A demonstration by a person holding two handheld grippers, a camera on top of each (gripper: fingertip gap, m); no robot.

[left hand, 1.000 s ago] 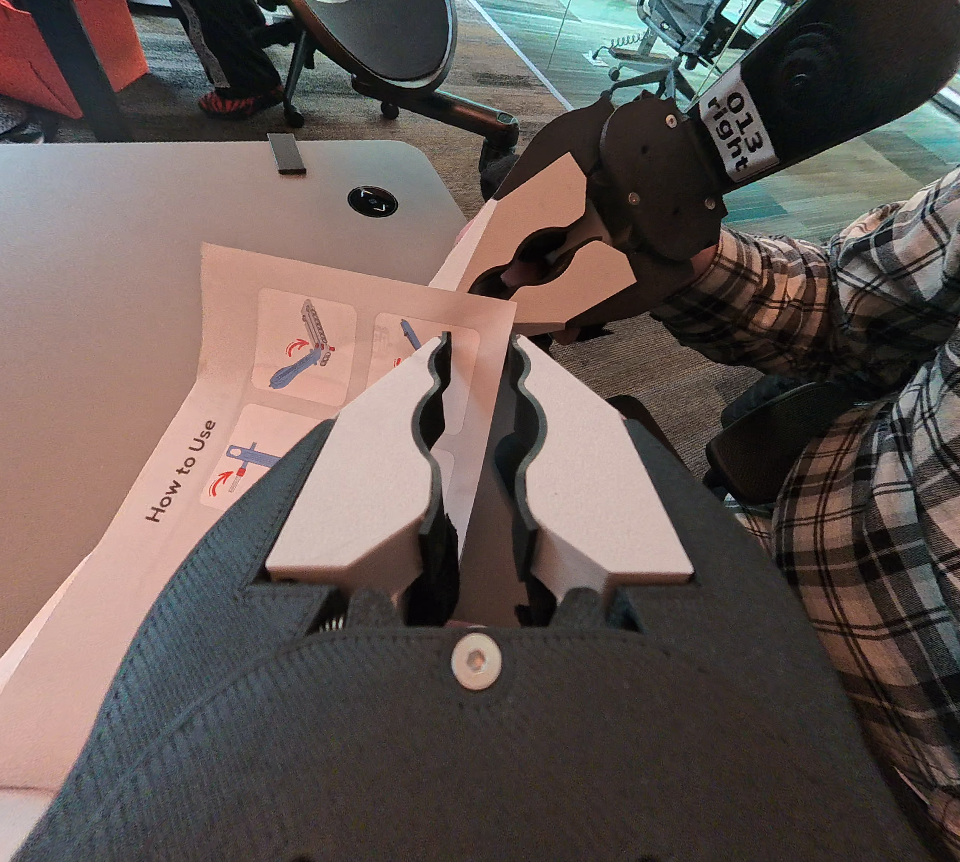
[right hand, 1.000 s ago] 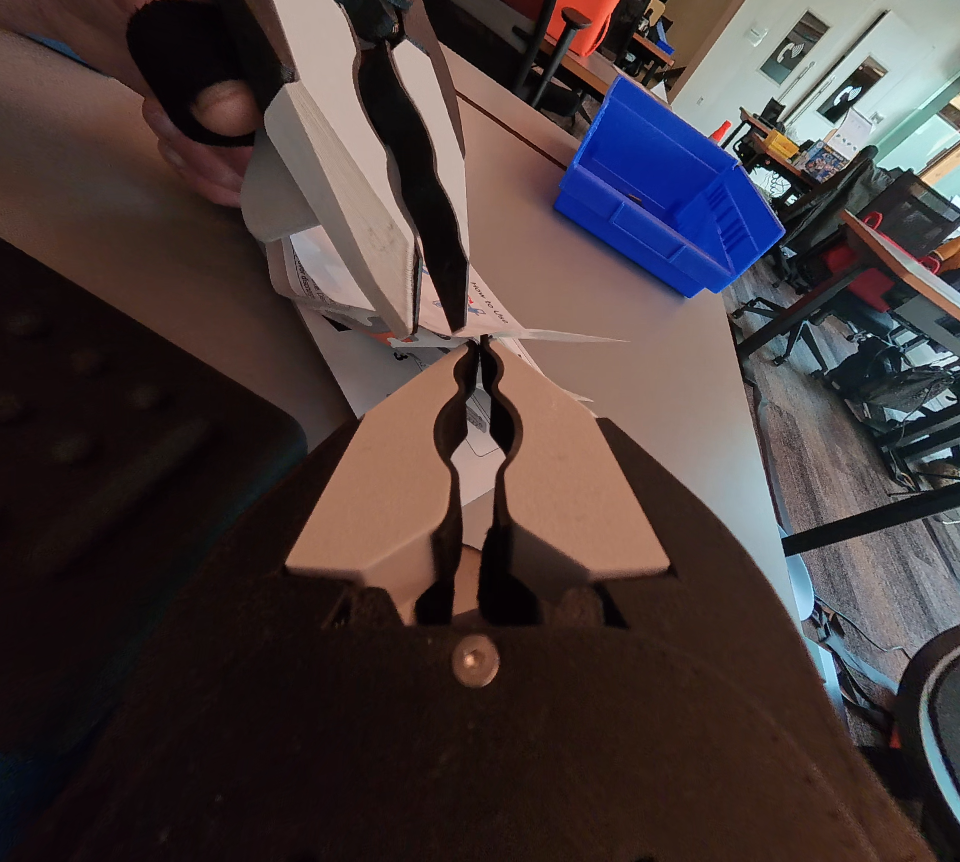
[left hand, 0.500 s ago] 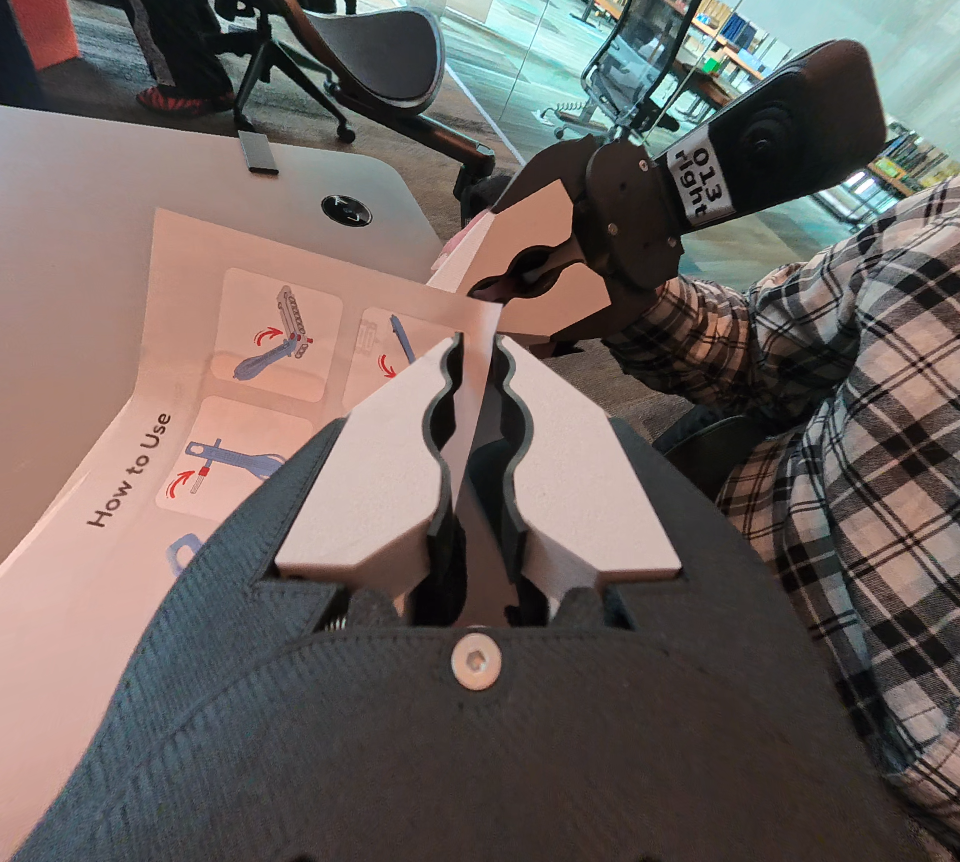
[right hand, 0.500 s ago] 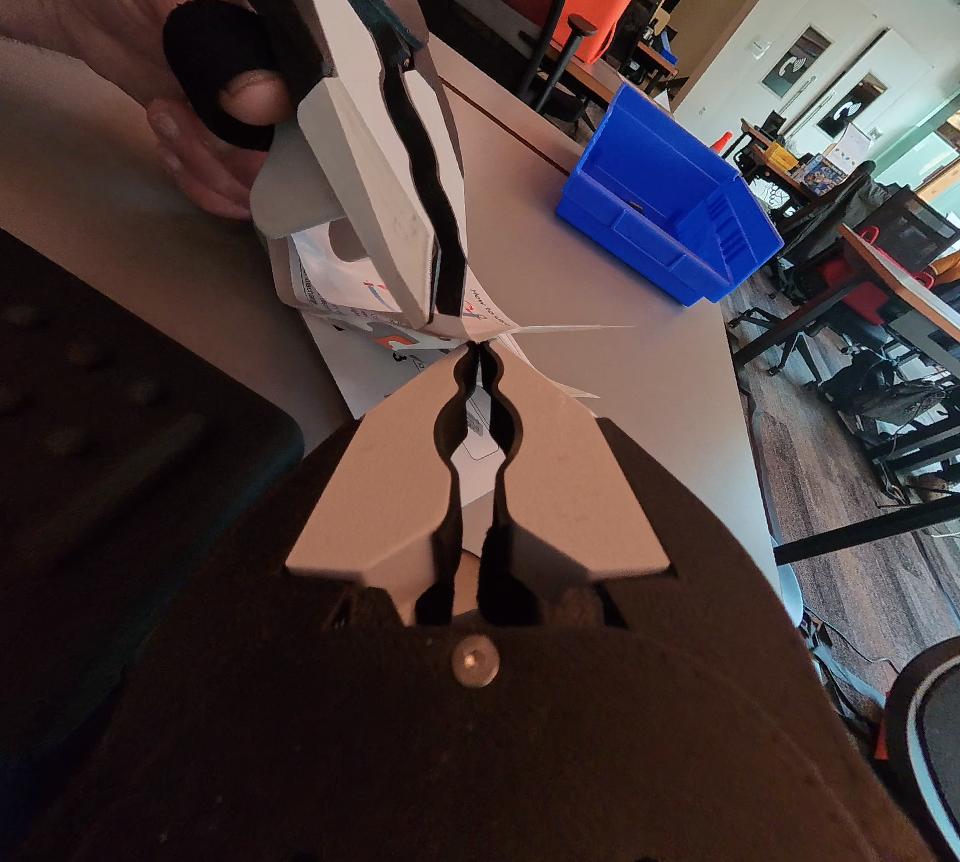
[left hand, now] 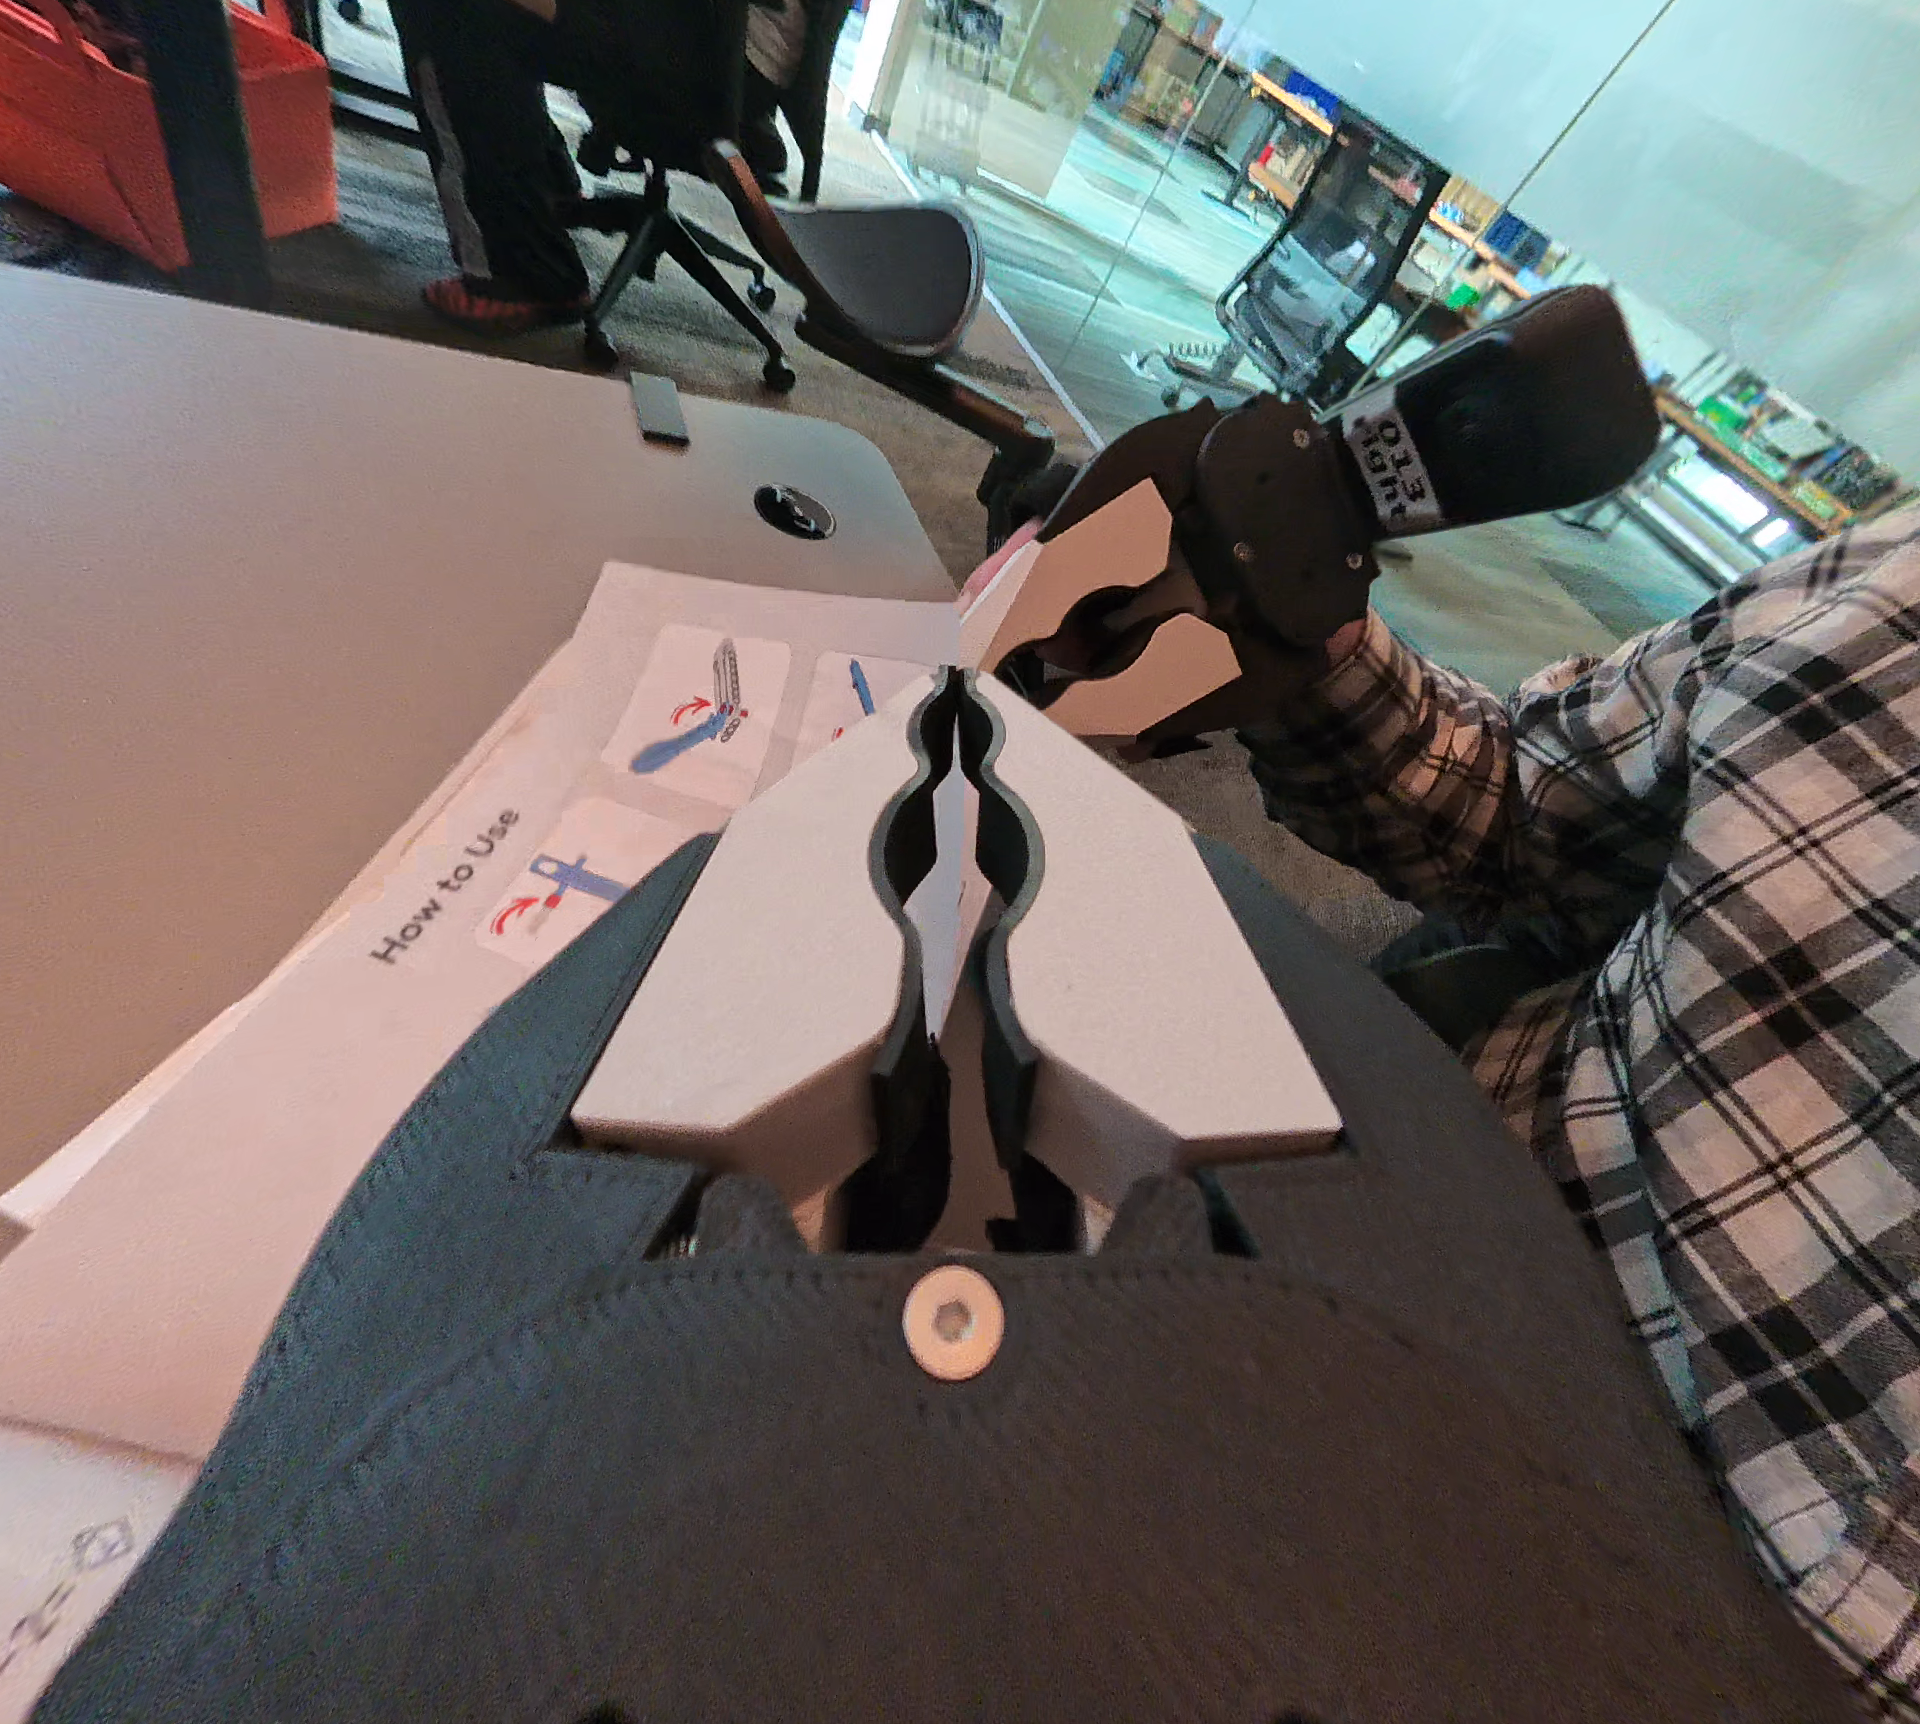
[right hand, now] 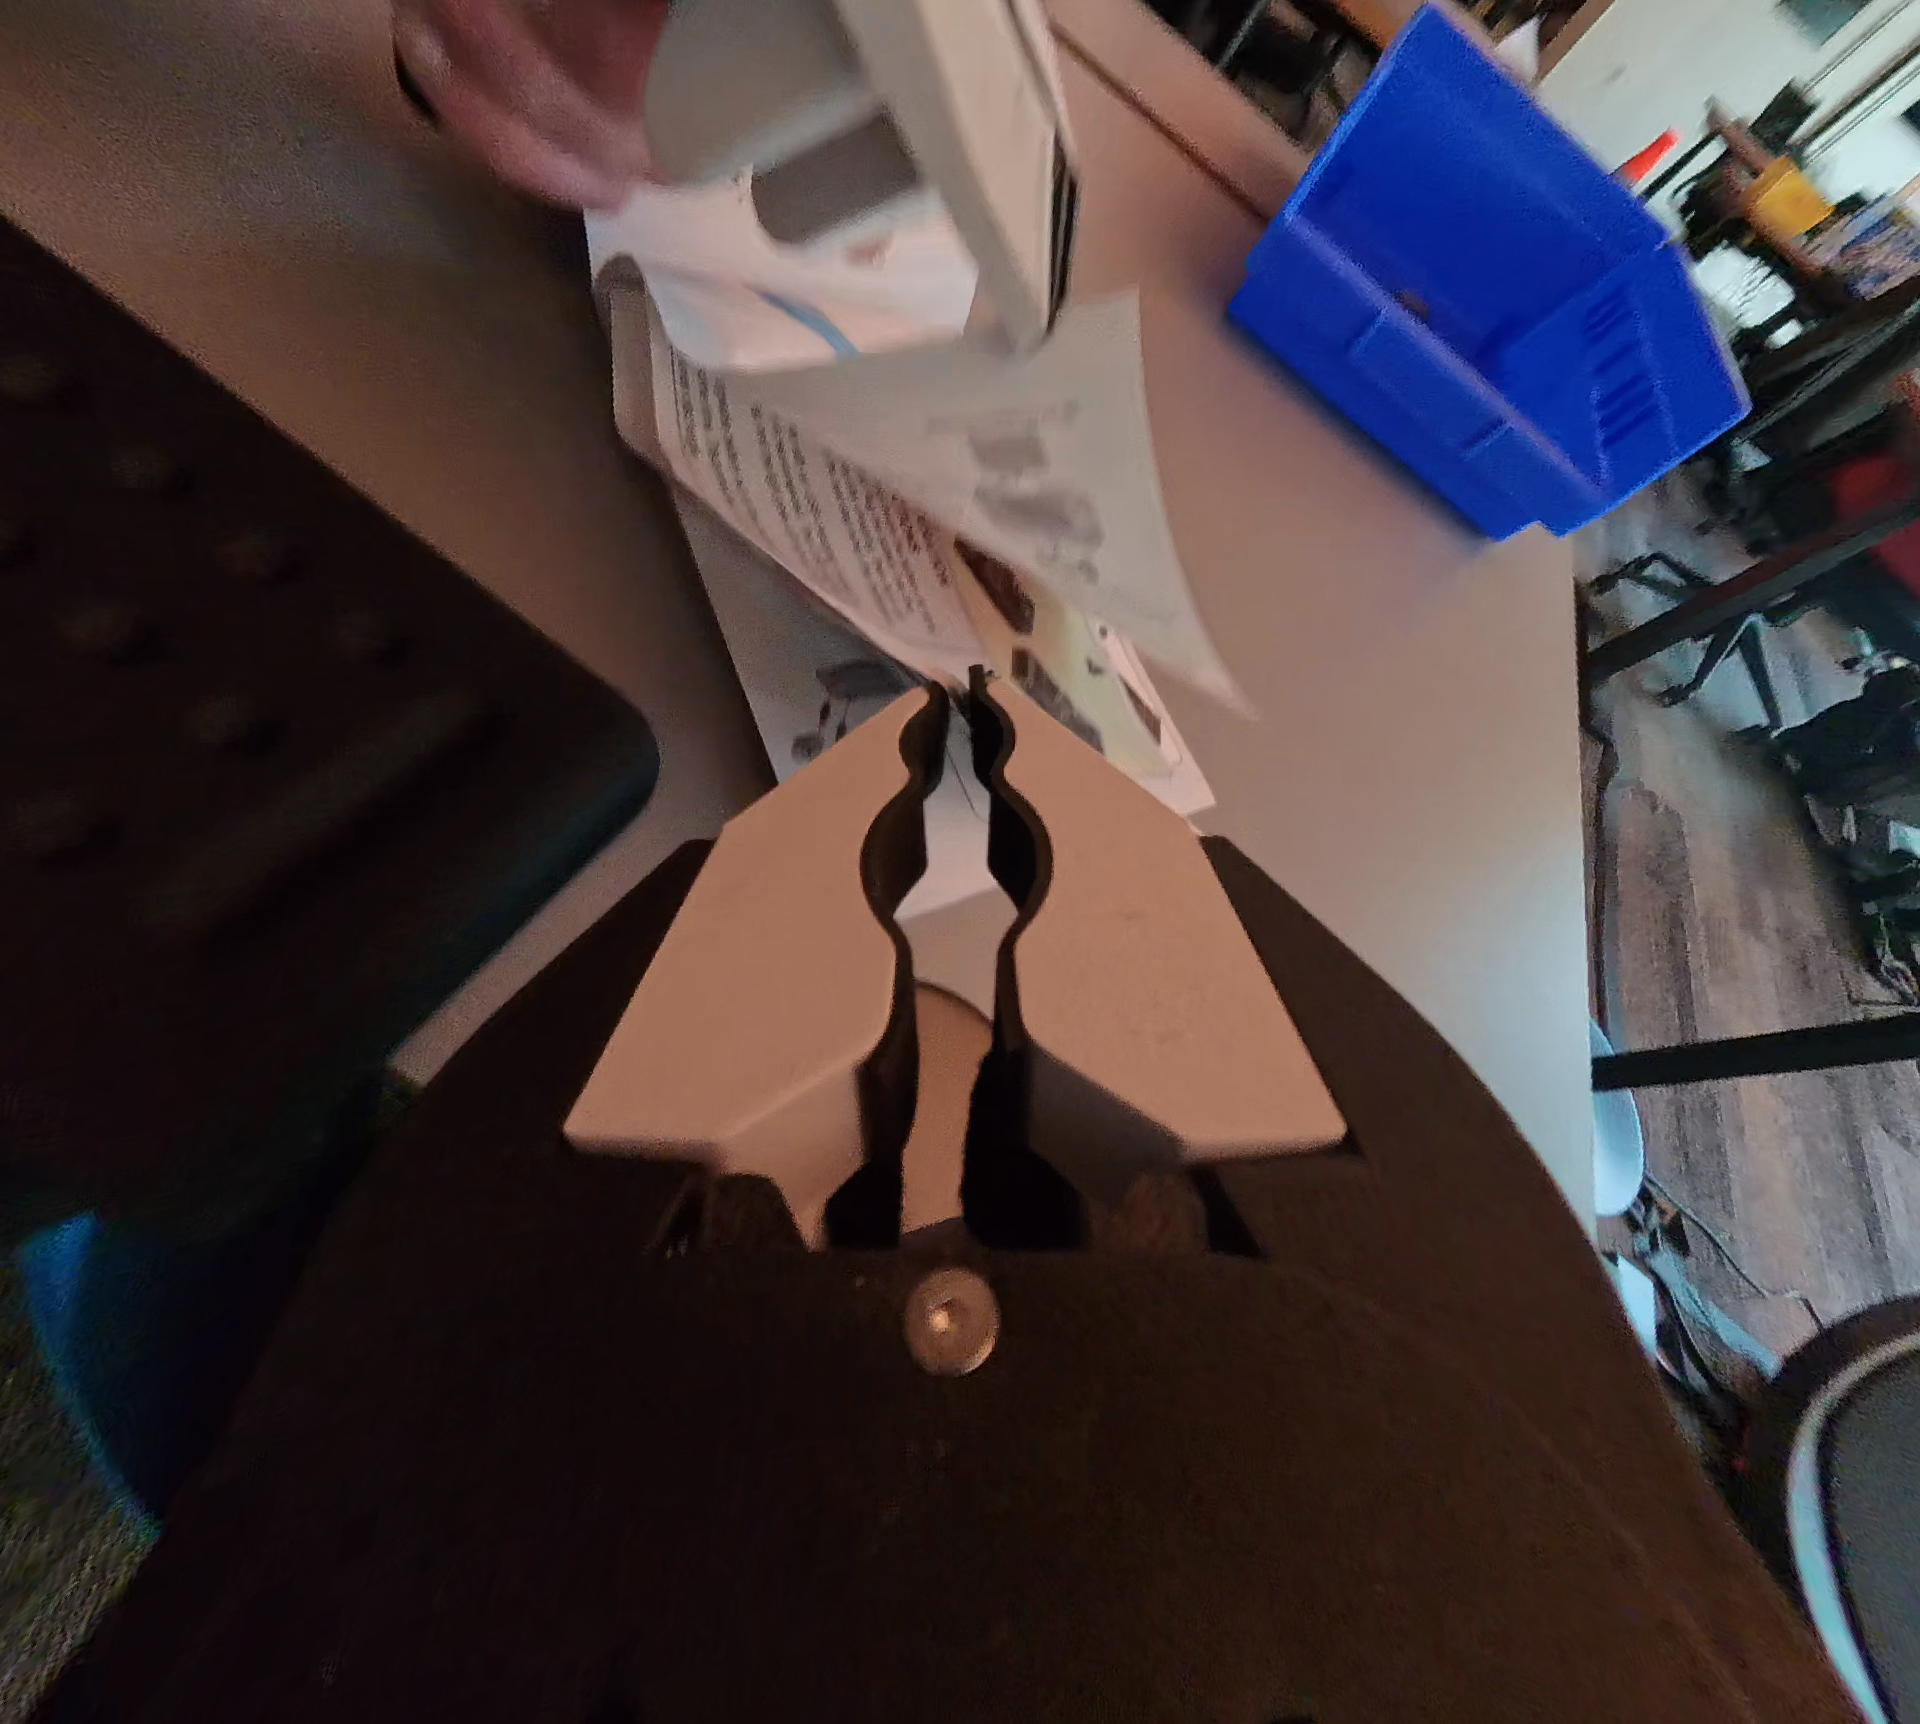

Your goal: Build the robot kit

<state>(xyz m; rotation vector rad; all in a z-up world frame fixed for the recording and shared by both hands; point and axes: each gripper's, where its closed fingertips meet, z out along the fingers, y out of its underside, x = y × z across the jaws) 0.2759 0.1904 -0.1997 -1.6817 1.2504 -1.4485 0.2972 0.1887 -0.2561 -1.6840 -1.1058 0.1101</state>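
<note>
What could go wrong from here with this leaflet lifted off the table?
The left gripper pinches only the edge of the leaflet, so a tug could tear or crease it. The right gripper is close by and its view is motion-blurred; a fast move might snag the sheet. If released near the edge of the table, it could slide off.

Two close wrist views facing each other across one shared leaflet [left hand: 665, 739] and table [left hand: 312, 531].

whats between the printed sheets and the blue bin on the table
Nothing: in the right wrist view bare grey table separates the printed sheets from the blue bin. Only a lifted, blurred paper corner overhangs part of that stretch.
</note>
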